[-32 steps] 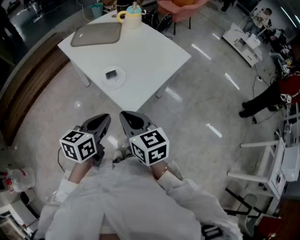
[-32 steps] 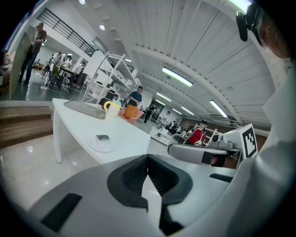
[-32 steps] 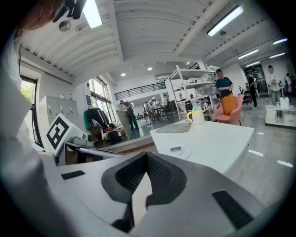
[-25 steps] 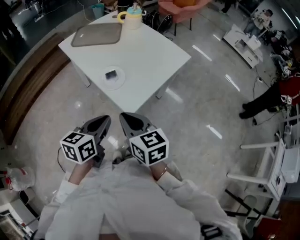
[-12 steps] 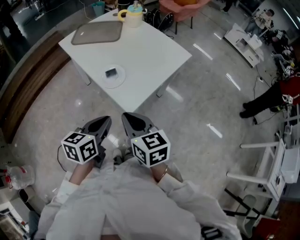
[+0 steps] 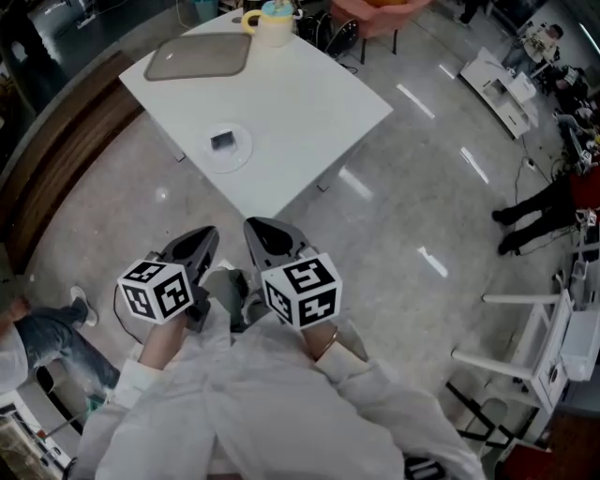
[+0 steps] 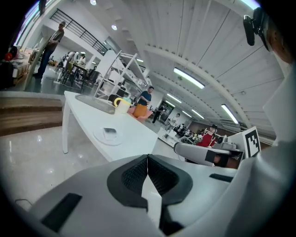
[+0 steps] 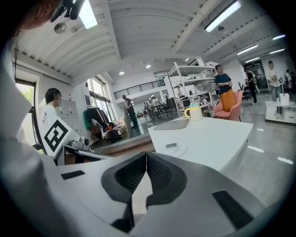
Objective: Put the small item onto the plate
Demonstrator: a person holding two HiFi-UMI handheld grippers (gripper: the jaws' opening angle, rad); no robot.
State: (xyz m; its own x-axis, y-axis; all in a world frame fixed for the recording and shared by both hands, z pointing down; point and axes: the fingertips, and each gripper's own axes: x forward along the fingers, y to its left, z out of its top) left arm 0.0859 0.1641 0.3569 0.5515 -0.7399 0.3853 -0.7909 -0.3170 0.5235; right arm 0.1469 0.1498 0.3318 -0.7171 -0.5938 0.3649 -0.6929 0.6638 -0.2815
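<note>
Two grippers clenched empty: left gripper and right gripper side by side, pads pressed together on nothing. Well ahead of both tips, across bare floor: white table bearing plate with small item on it, dark, too small to identify. Farther ahead, tray and mug, the latter cut off at frame edge.

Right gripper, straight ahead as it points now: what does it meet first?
Probably the near edge of the white table, short of the plate with the small item; only open floor lies between, though depth is hard to judge.
</note>
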